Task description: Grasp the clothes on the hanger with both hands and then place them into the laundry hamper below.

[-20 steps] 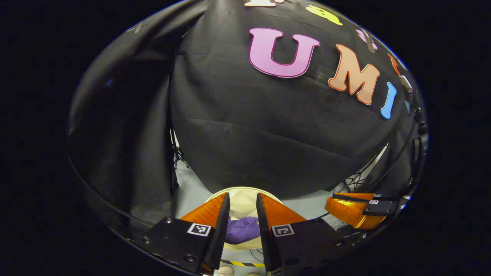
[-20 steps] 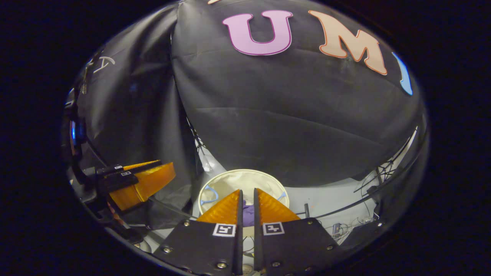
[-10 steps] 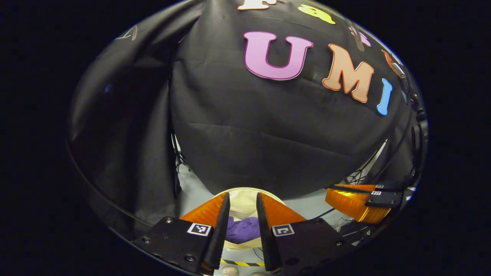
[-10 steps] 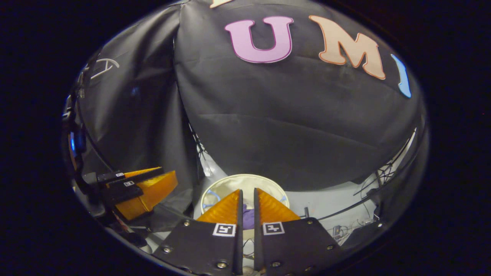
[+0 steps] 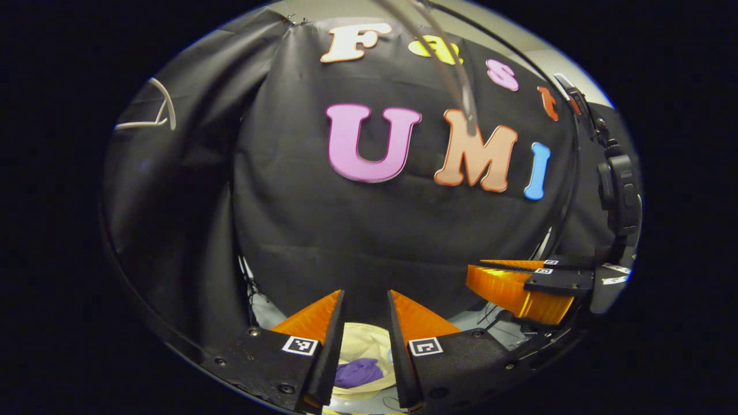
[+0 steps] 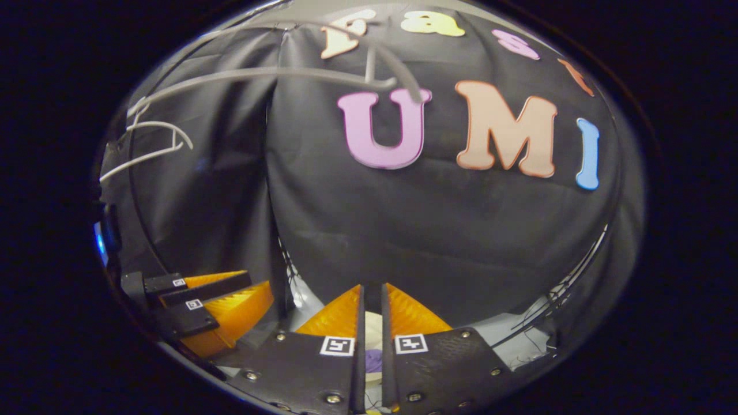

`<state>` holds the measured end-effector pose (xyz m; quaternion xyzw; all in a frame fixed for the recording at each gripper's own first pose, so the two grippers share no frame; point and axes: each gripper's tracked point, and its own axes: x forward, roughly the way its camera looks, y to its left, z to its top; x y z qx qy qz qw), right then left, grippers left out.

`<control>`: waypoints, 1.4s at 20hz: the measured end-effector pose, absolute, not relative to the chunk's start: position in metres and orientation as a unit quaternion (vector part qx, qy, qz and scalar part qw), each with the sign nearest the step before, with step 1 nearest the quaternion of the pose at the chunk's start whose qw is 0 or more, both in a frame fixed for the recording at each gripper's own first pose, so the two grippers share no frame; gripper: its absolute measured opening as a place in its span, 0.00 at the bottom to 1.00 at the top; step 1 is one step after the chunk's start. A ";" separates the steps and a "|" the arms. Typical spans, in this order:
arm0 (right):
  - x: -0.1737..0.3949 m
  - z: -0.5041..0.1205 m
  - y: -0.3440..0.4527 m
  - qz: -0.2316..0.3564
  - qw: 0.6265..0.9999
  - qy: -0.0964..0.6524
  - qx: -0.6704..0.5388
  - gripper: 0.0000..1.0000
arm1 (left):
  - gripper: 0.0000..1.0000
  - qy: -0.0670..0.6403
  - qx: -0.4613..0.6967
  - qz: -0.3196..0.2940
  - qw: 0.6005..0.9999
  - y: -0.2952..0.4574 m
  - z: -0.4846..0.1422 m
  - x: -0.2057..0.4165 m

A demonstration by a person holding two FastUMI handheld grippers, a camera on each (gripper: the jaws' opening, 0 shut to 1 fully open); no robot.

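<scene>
The purple garment lies crumpled inside the cream laundry hamper, low between my left gripper's fingers. My left gripper is open and holds nothing, well above the hamper. In the right gripper view the same purple garment and a bit of the hamper show through the thin slit of my right gripper, which is shut on nothing. Each gripper appears beside the other: the right gripper at the right, the left gripper at the lower left.
A bare white hanger hangs at the upper left from a pale rail. The rail runs blurred across the top, and the white hanger hangs at the left. Black cloth walls close in behind, with grey floor and cables around the hamper.
Both grippers have lifted and tipped upward. The hamper with the purple garment has slid toward the bottom of both views, and the rail and white hanger have come into sight.
</scene>
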<state>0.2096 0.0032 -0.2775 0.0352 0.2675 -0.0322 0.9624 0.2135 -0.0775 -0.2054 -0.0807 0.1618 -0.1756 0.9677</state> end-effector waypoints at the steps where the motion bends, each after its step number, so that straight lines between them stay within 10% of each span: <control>1: 0.211 -0.262 -0.002 -0.037 0.967 0.251 0.035 0.11 | 0.43 0.146 -0.084 -0.177 0.970 -0.077 -0.181 0.209; 10: 0.182 -0.113 -0.020 -0.060 0.991 0.119 0.014 0.05 | 0.43 0.034 -0.097 -0.199 0.975 -0.086 -0.050 0.158; 11: 0.175 -0.099 -0.020 -0.060 0.992 0.108 0.015 0.17 | 0.39 0.025 -0.096 -0.197 0.975 -0.084 -0.038 0.153; 16: 0.155 -0.055 -0.018 -0.060 0.995 0.073 0.012 0.20 | 0.46 -0.001 -0.083 -0.193 0.978 -0.071 0.003 0.124; 21: 0.134 -0.027 -0.028 -0.069 0.996 0.051 0.022 0.80 | 0.95 -0.027 -0.058 -0.193 0.979 -0.067 0.031 0.109; 23: 0.124 -0.024 -0.030 -0.071 0.996 0.045 0.027 0.95 | 0.92 -0.033 -0.045 -0.192 0.980 -0.068 0.036 0.102; 28: 0.111 -0.012 -0.041 -0.076 0.996 0.032 0.033 0.93 | 0.95 -0.044 -0.036 -0.202 0.978 -0.080 0.052 0.087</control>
